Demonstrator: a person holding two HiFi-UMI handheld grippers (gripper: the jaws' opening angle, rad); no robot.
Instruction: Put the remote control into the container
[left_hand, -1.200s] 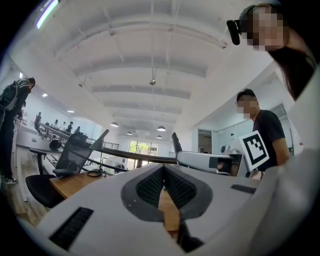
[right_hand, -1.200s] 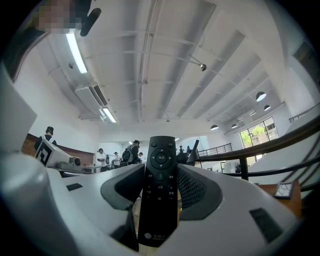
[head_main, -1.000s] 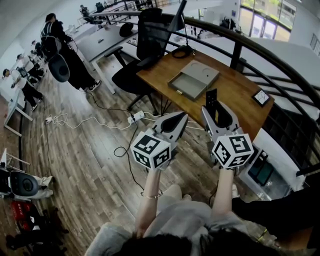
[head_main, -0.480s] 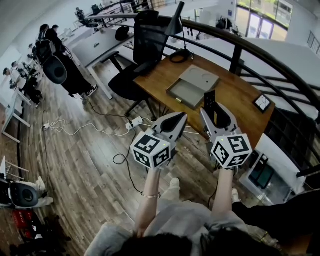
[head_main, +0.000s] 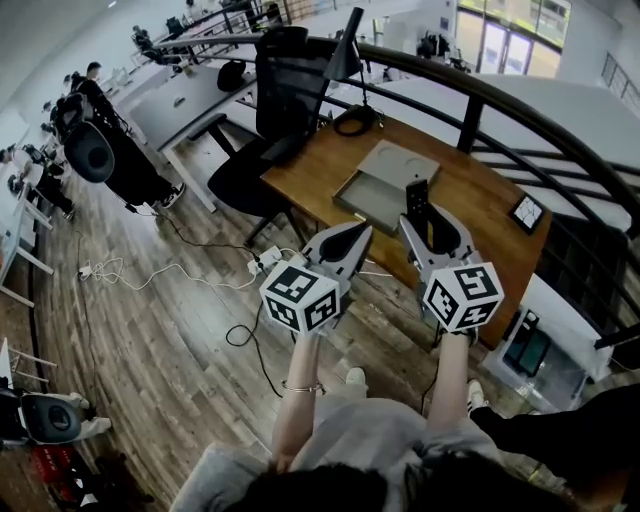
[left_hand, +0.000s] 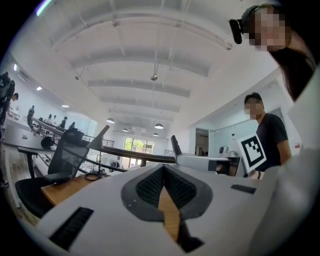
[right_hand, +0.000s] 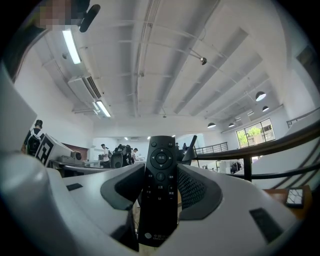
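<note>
Head view: right gripper (head_main: 432, 222) raised over near edge of wooden desk (head_main: 485, 195). Remote control (head_main: 418, 198) sticks out of its jaws toward 12 o'clock. Container (head_main: 375, 187), open grey tray, sits on desk at 10 o'clock from remote, near. Left gripper (head_main: 358, 232) alongside at 9 o'clock.

Left gripper view: left gripper (left_hand: 162, 168) jaws pressed together, nothing between.

Right gripper view: right gripper (right_hand: 161, 172) clamped on remote control (right_hand: 160, 205), lower half, buttons facing camera. Looks light, rigid, smooth plastic, so may pivot. Side grip near middle seems safest.

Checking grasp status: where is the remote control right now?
The remote control is clamped between the jaws of the right hand-held gripper, right of centre in the head view, near the grey container on the wooden desk.
</note>
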